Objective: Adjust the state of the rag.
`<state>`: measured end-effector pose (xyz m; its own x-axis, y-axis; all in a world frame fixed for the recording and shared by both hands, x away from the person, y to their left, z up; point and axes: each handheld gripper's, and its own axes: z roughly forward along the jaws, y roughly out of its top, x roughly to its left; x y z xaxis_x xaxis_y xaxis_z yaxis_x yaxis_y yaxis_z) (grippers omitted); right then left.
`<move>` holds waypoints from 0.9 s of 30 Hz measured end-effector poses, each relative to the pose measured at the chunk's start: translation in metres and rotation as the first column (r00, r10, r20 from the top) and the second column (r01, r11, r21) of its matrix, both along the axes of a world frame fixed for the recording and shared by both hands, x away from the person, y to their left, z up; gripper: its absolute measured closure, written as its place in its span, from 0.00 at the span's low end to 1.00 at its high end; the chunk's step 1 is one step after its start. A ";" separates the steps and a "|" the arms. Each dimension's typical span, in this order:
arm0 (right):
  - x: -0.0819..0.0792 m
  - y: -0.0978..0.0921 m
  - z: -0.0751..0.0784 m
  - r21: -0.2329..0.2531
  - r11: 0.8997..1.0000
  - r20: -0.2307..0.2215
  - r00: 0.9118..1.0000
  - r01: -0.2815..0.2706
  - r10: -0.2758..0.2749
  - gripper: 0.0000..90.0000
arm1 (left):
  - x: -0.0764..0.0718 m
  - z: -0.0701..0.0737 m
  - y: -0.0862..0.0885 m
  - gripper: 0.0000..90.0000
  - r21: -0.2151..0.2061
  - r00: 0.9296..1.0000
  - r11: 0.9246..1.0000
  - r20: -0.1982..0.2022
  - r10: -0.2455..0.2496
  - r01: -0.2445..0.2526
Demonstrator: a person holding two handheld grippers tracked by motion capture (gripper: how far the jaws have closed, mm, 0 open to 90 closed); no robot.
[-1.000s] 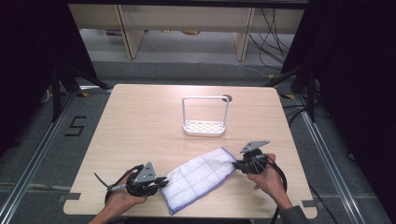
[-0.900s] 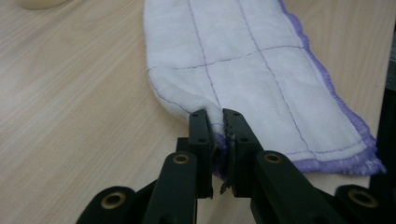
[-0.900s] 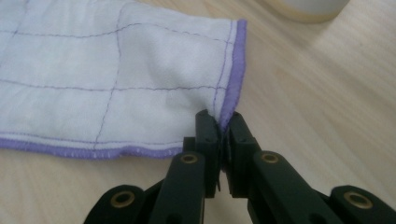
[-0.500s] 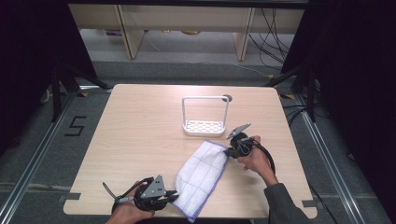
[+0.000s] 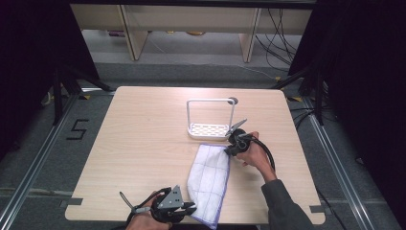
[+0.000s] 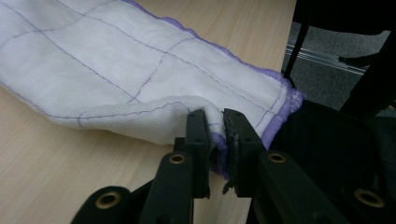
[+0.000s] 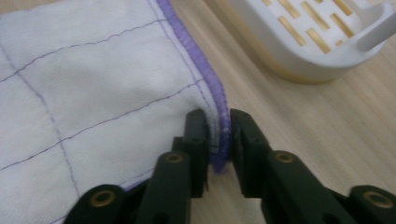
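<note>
Here I am looking at the cloth (image 5: 209,175), a soft white woven rag stitched in a thin purple grid with a purple hem, lying lengthwise on the near right part of the pale wooden table (image 5: 143,139). My left gripper (image 5: 187,209) is pinching its near corner at the table's near edge; my right gripper (image 5: 229,149) is clamping the far hem, wrist angled inward. Just beyond is sitting a white slotted plastic rack (image 5: 210,122).
</note>
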<state>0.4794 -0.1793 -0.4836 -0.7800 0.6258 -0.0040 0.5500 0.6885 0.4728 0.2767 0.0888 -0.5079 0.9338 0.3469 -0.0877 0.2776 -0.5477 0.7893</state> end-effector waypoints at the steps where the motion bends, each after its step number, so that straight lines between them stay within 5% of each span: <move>1: 0.001 0.000 0.000 -0.003 1.000 -0.005 1.000 0.012 -0.012 0.78 | -0.001 0.000 -0.001 0.84 0.004 1.000 1.000 -0.012 0.009 -0.009; 3: 0.001 0.000 0.000 0.002 1.000 0.002 1.000 0.028 -0.028 0.71 | 0.000 0.001 0.001 0.72 -0.010 0.999 1.000 -0.037 -0.007 0.007; 5: -0.001 -0.005 0.005 0.020 0.997 0.032 0.997 0.071 -0.072 0.67 | 0.001 0.005 0.004 0.61 -0.050 0.998 0.998 -0.056 0.039 -0.041; 8: -0.010 -0.013 0.018 0.081 0.987 0.014 0.990 0.136 -0.138 0.62 | 0.013 0.016 0.012 0.53 -0.095 0.996 0.993 -0.048 0.069 -0.073; 11: -0.014 -0.024 0.024 0.141 0.983 0.066 0.990 0.117 -0.127 0.58 | 0.036 0.026 0.018 0.50 -0.123 0.992 0.984 -0.032 0.124 -0.127; 14: -0.017 -0.028 0.022 0.141 0.981 0.068 0.987 0.134 -0.144 0.56 | 0.069 0.032 0.018 0.51 -0.131 0.976 0.968 0.008 0.217 -0.214; 16: -0.018 -0.028 0.016 0.154 0.977 0.051 0.986 0.151 -0.160 0.56 | 0.094 0.032 0.015 0.52 -0.112 0.961 0.957 0.037 0.273 -0.268; 18: -0.017 -0.028 0.010 0.139 0.977 0.032 0.986 0.160 -0.166 0.56 | 0.117 0.030 0.008 0.52 -0.073 0.958 0.958 0.051 0.283 -0.279; 20: -0.014 -0.029 0.006 0.141 0.978 0.048 0.986 0.151 -0.159 0.56 | 0.140 0.025 0.001 0.51 -0.060 0.956 0.954 0.010 0.294 -0.293; 22: -0.014 -0.027 0.000 0.160 0.975 0.041 0.986 0.155 -0.164 0.56 | 0.154 0.021 -0.005 0.49 -0.049 0.946 0.945 0.018 0.325 -0.324; 24: -0.014 -0.026 0.000 0.145 0.975 0.006 0.986 0.166 -0.168 0.56 | 0.170 0.015 -0.012 0.48 0.014 0.949 0.949 0.031 0.315 -0.315; 27: -0.011 -0.022 -0.007 0.125 0.978 0.012 0.986 0.164 -0.167 0.56 | 0.181 0.008 -0.020 0.48 0.041 0.948 0.948 0.012 0.317 -0.317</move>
